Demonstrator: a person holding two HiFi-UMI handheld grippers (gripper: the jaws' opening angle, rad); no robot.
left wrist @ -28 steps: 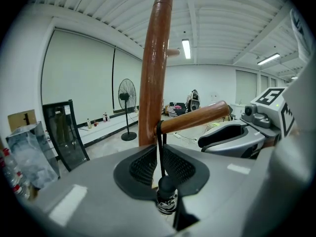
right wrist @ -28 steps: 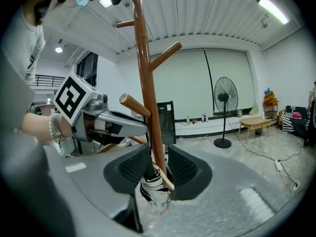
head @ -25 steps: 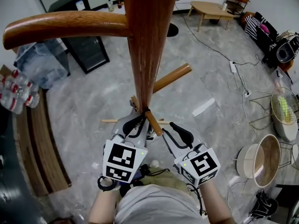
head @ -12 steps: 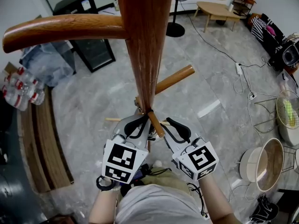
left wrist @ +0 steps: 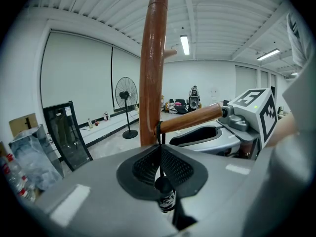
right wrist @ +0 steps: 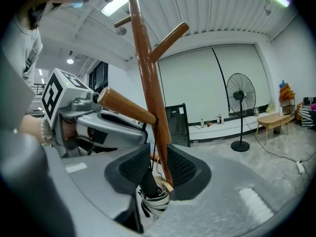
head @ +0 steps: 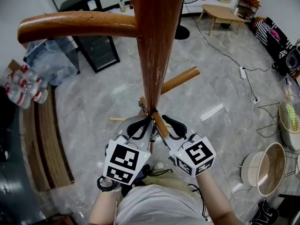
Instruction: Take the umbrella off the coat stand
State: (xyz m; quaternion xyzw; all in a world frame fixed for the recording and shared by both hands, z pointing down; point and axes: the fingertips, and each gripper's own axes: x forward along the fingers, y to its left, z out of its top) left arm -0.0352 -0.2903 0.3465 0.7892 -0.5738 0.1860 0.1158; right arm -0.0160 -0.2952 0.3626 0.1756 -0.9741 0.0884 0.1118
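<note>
The wooden coat stand's pole (head: 157, 46) rises in the middle, with a short lower peg (head: 159, 124) pointing toward me. From that peg (left wrist: 190, 118) a thin black strap (left wrist: 159, 132) hangs down to the umbrella's black handle (left wrist: 165, 194). My left gripper (left wrist: 160, 164) is shut on the strap just under the peg. My right gripper (right wrist: 159, 167) comes in from the other side, its pads apart, with the strap and the striped folded umbrella (right wrist: 153, 196) between and below them. In the head view both grippers, left (head: 143, 123) and right (head: 168, 124), flank the peg and hide the umbrella.
A long upper peg (head: 79, 25) reaches left overhead, and another peg (head: 180, 78) sticks out to the right. A black glass cabinet (head: 91, 41), packed water bottles (head: 23, 86) and a wooden bench (head: 44, 139) stand on the left. Wire stools (head: 267, 168) and floor cables (head: 243, 74) are on the right.
My right gripper has moved left, close up to the peg, and its jaws have narrowed slightly. The left gripper has stayed where it was on the strap.
</note>
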